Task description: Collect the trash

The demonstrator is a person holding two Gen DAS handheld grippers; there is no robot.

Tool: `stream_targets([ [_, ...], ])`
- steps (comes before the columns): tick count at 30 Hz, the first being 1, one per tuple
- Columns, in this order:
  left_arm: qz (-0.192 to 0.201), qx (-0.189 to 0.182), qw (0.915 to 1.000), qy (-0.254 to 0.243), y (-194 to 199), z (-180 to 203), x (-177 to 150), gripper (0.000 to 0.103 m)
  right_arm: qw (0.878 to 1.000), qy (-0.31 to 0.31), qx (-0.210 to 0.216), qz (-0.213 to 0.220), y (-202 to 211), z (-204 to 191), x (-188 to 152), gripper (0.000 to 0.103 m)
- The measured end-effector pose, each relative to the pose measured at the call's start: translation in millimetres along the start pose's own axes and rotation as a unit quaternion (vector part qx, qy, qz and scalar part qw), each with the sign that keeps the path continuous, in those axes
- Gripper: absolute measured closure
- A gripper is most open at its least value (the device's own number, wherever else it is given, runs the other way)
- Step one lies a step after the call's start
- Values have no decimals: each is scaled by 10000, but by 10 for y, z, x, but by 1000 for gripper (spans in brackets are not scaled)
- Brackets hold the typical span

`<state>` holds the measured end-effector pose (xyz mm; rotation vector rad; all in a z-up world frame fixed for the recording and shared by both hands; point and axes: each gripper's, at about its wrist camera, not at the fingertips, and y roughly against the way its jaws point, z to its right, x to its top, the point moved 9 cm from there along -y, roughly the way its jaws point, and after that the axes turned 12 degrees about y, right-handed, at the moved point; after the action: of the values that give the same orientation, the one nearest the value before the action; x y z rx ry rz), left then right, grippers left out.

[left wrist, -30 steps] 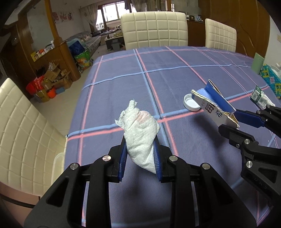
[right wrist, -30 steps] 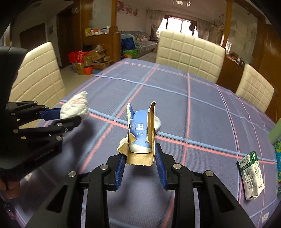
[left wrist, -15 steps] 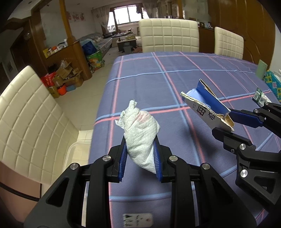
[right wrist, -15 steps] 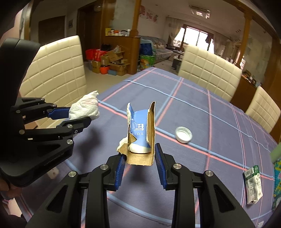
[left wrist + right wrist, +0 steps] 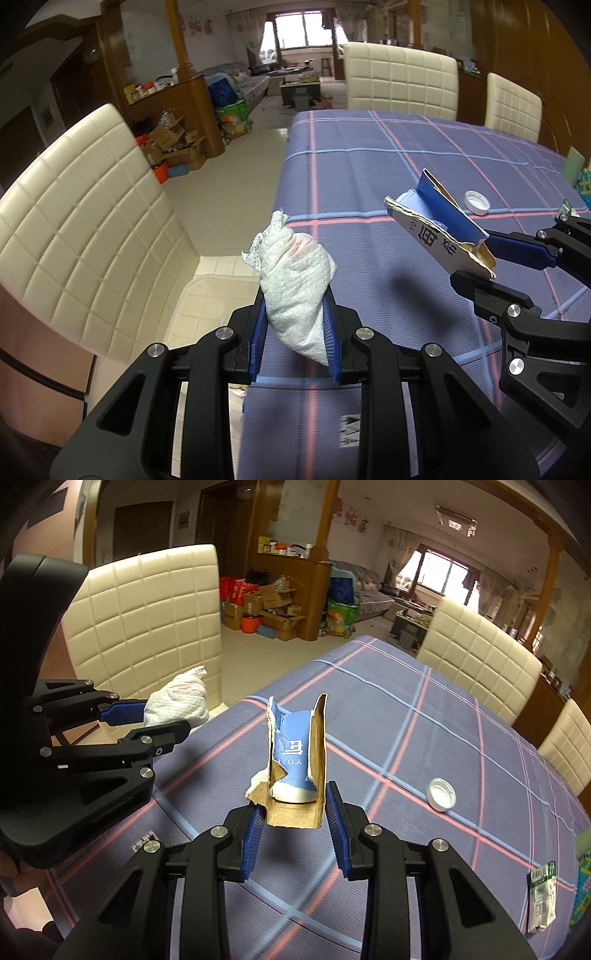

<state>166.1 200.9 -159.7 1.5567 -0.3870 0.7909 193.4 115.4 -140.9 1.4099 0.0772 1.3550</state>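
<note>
Two grippers are carrying trash above the blue plaid tablecloth (image 5: 369, 155). The left gripper (image 5: 293, 332) is pinching a crumpled white paper towel (image 5: 295, 280), jaws nearly closed. The right gripper (image 5: 295, 816) is clamping a torn blue carton (image 5: 295, 760), jaws partly apart. A white bottle cap (image 5: 441, 794) is lying at the carton's three o'clock.
</note>
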Motion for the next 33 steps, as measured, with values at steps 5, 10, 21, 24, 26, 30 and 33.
stream_targets([
  [5,3,140,9997,178,-17,-242,-14,75,9998,172,92,25,-71,-165,137,71],
  [10,-12,317,9989,360,-33,-505,-52,75,9992,329,236,59,-172,-351,282,71],
  [21,-29,718,9939,839,-98,-1134,-91,75,9966,623,540,74,-442,-732,556,71],
  [24,-17,825,9916,997,-119,-1307,-92,75,9955,721,606,105,-489,-815,635,71],
  [26,-15,918,9900,1068,-140,-1413,-93,75,9947,782,659,132,-513,-851,692,71],
  [30,-76,977,9870,1275,-176,-1593,-118,75,9933,884,704,227,-593,-933,859,70],
  [33,-87,1053,9856,1322,-197,-1684,-126,75,9923,920,761,326,-662,-977,986,69],
])
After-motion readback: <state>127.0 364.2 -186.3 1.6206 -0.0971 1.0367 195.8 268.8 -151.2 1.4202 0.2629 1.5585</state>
